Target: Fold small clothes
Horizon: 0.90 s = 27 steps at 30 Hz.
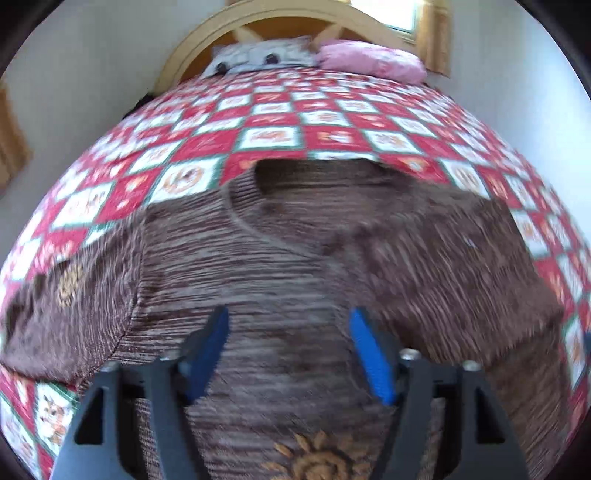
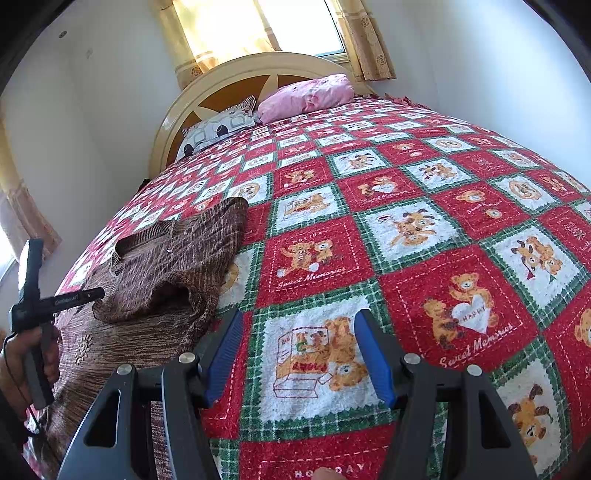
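Sweater point(image 1: 280, 258) lies on checkered bedspread point(image 2: 406, 221) beneath window point(image 2: 295, 26).

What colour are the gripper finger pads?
Blue, on black frames; the right gripper pads show sharpest in the right wrist view.

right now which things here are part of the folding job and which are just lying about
Part of the job:
- brown ribbed knit top
- left hand-held gripper, open over it

Lying about:
- pink pillow
- grey patterned pillow
- red teddy-bear bedspread, underneath

White walls point(image 2: 480, 74), sunlit curtained window point(image 2: 258, 26) — arched headboard point(image 2: 236, 79), checkered bedspread point(image 2: 406, 221).
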Tool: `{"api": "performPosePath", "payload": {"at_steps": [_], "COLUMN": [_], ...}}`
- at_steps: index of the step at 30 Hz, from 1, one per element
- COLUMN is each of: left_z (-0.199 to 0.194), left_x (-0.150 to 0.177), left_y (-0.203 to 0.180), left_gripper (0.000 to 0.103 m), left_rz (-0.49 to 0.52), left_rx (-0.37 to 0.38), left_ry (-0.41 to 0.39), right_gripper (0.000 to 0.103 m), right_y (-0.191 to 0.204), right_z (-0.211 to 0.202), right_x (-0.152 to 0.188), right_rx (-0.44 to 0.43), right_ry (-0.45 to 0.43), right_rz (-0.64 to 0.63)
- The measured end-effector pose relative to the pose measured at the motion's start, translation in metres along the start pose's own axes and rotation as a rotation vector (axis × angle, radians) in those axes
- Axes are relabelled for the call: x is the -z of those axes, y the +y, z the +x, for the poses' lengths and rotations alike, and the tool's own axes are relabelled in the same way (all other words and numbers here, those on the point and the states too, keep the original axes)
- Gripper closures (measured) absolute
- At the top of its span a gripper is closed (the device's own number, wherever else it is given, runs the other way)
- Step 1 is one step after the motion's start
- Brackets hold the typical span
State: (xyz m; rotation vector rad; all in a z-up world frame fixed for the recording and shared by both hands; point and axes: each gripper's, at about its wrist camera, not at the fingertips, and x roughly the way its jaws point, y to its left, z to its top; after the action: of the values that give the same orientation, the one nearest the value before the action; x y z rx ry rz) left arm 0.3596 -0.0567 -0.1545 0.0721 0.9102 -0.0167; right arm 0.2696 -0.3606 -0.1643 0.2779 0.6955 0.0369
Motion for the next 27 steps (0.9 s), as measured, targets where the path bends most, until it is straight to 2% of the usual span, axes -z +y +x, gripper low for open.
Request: {"api": "performPosePath", "payload": {"at_steps": [2, 3, 5, 7, 11, 14, 18, 20, 23, 25, 27], "left_z": [0.000, 0.003, 0.006, 0.005, 0.004, 0.005, 0.009, 0.012, 0.014, 0.014, 0.014], "left_x": [0.004, 0.009, 0.014, 0.017, 0.021, 0.023, 0.024, 0.025, 0.028, 0.029, 0.029], "left_y": [-0.009, -0.013, -0.011, -0.005, 0.003, 0.004, 0.013, 0.024, 0.032, 0.026, 0.022], "left_gripper": [0.026, 0.026, 0.022, 0.016, 0.014, 0.012, 0.007, 0.000, 0.000, 0.000, 0.000], "left_rz": [0.074, 0.128, 0.163, 0.164, 0.130, 0.114, 0.061, -0.001, -0.056, -0.043, -0.033], "left_rx": [-0.057, -0.119, -0.156, -0.161, -0.127, -0.112, -0.068, -0.032, 0.004, -0.010, -0.017], "left_ry": [-0.009, -0.009, -0.007, -0.022, -0.034, -0.041, -0.027, -0.007, 0.009, 0.003, -0.001], "right_gripper": [0.040, 0.040, 0.040, 0.040, 0.040, 0.040, 0.040, 0.040, 0.040, 0.040, 0.040], "right_y": [0.000, 0.000, 0.000, 0.002, 0.023, 0.073, 0.143, 0.161, 0.148, 0.127, 0.120], "right_z": [0.000, -0.001, -0.001, -0.004, -0.023, -0.028, -0.003, 0.027, 0.072, 0.086, 0.079], "right_x": [0.000, 0.000, 0.000, 0.000, -0.008, -0.023, -0.037, -0.039, -0.034, -0.024, -0.018], "right_rx": [0.000, 0.001, 0.002, 0.004, 0.007, -0.070, -0.210, -0.177, -0.110, -0.093, -0.116], "right_ry": [0.000, -0.002, -0.003, -0.009, -0.068, -0.068, -0.005, 0.045, 0.187, 0.262, 0.245], "right_rz": [-0.002, -0.004, -0.008, -0.016, -0.088, -0.232, -0.397, -0.433, -0.365, -0.288, -0.272]}}
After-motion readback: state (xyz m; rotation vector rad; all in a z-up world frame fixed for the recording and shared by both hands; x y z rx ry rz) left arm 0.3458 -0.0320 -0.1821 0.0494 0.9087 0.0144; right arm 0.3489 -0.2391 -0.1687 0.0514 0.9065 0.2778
